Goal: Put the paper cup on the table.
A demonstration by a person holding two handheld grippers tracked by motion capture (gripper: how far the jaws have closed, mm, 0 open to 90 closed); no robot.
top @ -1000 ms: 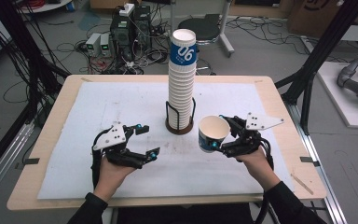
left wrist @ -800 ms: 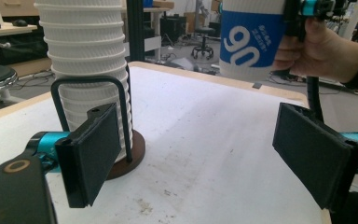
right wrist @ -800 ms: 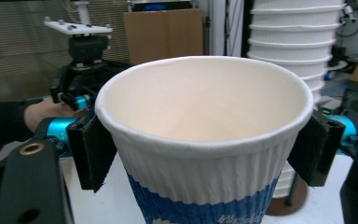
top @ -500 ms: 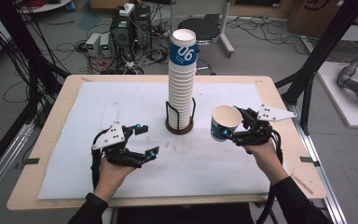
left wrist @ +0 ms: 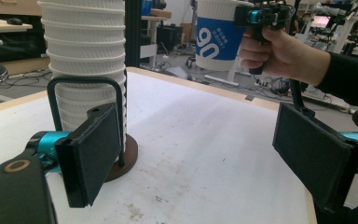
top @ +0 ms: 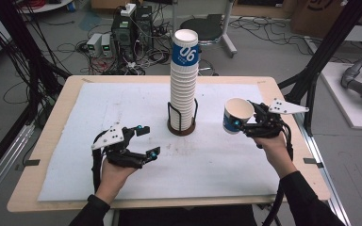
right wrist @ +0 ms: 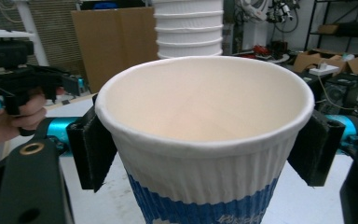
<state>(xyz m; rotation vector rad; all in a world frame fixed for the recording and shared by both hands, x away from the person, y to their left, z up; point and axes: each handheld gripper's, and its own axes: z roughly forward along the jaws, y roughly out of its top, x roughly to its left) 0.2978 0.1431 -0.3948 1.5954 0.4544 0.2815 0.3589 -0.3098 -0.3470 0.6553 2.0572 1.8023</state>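
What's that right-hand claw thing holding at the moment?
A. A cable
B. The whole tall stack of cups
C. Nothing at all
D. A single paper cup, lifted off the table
D: the right gripper's fingers clamp one cup from both sides, held in the air beside the stack.

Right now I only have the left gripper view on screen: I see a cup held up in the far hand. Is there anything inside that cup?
Observer: No. The right gripper view looks into the paper cup, and it is empty.
Operator: How is it gripped?
Observer: The right hand-held gripper has a black pad on each side of the cup's ribbed wall, just under the rim.
Operator: How tall is the cup stack beside me?
Observer: In the high view the cup stack rises well above its wire holder, and its top cup has a blue band.
Operator: And my own gripper?
Observer: The left hand-held gripper is open with nothing between its jaws, on the near left of the table.
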